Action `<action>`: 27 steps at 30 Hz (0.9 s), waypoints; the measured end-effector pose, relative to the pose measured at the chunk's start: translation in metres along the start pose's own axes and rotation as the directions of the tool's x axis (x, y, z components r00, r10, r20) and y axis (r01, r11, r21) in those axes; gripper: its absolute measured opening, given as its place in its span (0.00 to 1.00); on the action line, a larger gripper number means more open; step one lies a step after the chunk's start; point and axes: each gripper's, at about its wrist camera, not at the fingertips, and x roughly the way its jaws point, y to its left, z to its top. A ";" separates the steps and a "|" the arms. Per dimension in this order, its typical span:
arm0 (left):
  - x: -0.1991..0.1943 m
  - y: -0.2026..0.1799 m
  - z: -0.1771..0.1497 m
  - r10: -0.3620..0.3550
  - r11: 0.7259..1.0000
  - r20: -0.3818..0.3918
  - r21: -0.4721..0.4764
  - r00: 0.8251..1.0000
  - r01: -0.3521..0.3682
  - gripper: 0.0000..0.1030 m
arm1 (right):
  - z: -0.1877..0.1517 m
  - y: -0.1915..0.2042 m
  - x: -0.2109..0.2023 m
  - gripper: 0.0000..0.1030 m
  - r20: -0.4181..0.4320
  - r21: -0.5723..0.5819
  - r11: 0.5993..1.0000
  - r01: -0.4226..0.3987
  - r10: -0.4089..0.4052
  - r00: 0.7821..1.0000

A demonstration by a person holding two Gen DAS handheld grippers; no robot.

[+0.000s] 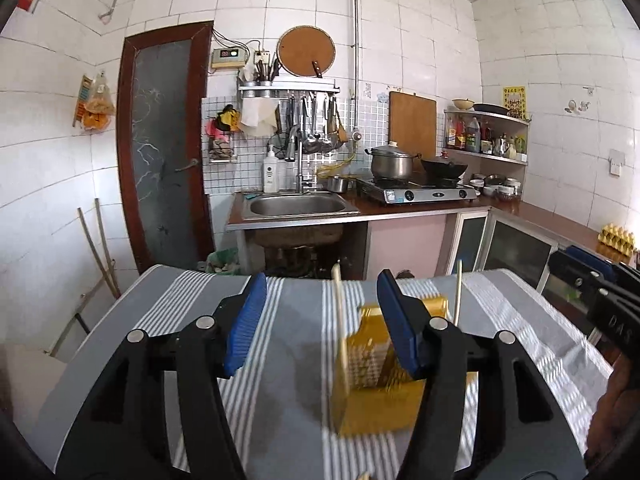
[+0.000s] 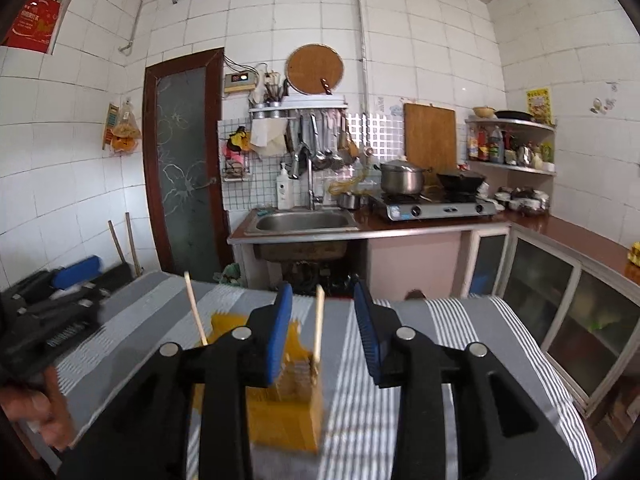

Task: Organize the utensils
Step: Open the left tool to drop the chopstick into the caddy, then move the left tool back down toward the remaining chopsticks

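Two chopsticks (image 1: 339,300) stand tilted in a yellow perforated holder (image 1: 376,364), which sits near the middle of the bench (image 1: 280,420), on its grey striped cloth (image 1: 540,340). The left gripper (image 1: 320,324) is spread and holds nothing; the holder is just at its right finger. The right gripper (image 2: 322,336) is also spread and empty, with the holder behind its left finger. I think the risk is a knock: the holder looks light and tall, so a finger that comes from the side could tip it, and the chopsticks would fall out.
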 end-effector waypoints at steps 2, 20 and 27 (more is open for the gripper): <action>-0.018 0.005 -0.011 0.008 1.000 -0.002 0.004 1.000 -0.008 0.55 | -0.016 -0.008 -0.017 0.33 -0.022 0.002 1.000 0.018 -0.018 1.000; -0.125 0.022 -0.165 -0.029 0.999 -0.275 0.023 0.961 0.037 0.55 | -0.184 -0.043 -0.125 0.33 -0.327 0.087 0.992 0.089 -0.056 0.943; -0.100 0.016 -0.182 -0.075 0.995 -0.350 0.036 0.934 0.093 0.55 | -0.193 -0.038 -0.104 0.33 -0.371 0.076 0.994 0.083 -0.049 0.927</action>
